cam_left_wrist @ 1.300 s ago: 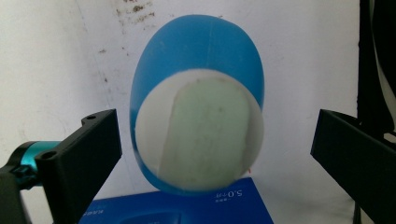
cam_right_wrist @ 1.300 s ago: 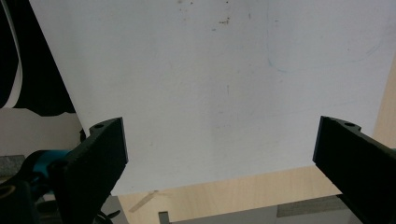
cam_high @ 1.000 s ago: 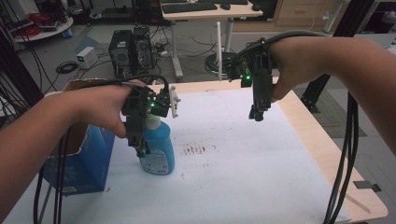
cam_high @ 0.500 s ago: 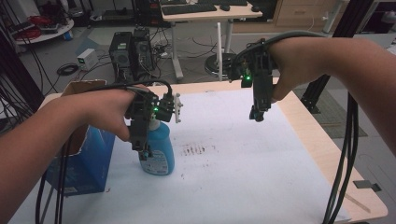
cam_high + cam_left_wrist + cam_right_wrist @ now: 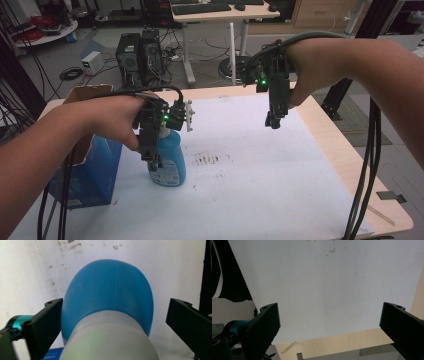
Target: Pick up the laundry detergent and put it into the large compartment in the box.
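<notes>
A: Position of the blue bottle?

B: Upright on the white sheet covering the desk, just right of the blue box. Dark smudges lie on the sheet right of the bottle.

A: Left tongs?

B: Over the bottle, jaws down either side of its grey cap. They have just been closing. The left jaw sits at the bottle; the right one stands clear. Not clamped.

A: Right tongs?

B: Beyond and right of the bottle, well apart from it, above the sheet, jaws wide, nothing between them.
</notes>
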`<state>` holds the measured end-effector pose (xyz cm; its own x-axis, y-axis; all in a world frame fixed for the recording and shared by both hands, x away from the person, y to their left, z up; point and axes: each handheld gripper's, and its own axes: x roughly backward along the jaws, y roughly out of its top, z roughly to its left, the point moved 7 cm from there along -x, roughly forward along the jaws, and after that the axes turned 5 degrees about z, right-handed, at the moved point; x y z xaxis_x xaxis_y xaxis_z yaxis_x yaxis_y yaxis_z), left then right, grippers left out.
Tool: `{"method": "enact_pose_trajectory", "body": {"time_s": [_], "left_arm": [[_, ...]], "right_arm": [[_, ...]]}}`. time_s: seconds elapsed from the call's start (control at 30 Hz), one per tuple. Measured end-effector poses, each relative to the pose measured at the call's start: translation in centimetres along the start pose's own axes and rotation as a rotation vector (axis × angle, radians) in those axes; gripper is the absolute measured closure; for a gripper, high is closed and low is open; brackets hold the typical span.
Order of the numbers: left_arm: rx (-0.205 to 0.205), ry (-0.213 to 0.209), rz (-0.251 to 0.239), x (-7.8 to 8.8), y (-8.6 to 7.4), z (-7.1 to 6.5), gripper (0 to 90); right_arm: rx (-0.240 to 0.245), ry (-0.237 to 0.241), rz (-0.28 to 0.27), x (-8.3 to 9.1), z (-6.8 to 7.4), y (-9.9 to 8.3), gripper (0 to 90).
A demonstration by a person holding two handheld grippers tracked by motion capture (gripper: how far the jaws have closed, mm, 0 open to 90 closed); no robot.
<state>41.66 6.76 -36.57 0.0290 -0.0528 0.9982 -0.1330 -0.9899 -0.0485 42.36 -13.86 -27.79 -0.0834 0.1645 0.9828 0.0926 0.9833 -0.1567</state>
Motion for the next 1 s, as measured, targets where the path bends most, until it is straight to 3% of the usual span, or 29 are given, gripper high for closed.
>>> {"method": "enact_pose_trajectory", "body": {"time_s": [1.0], "left_arm": [[-0.012, 0.008, -0.002, -0.08, -0.05, 0.16, 20.8]], "right_arm": [[0.009, -0.008, 0.005, -0.25, -0.11, 0.54, 2.1]]}}
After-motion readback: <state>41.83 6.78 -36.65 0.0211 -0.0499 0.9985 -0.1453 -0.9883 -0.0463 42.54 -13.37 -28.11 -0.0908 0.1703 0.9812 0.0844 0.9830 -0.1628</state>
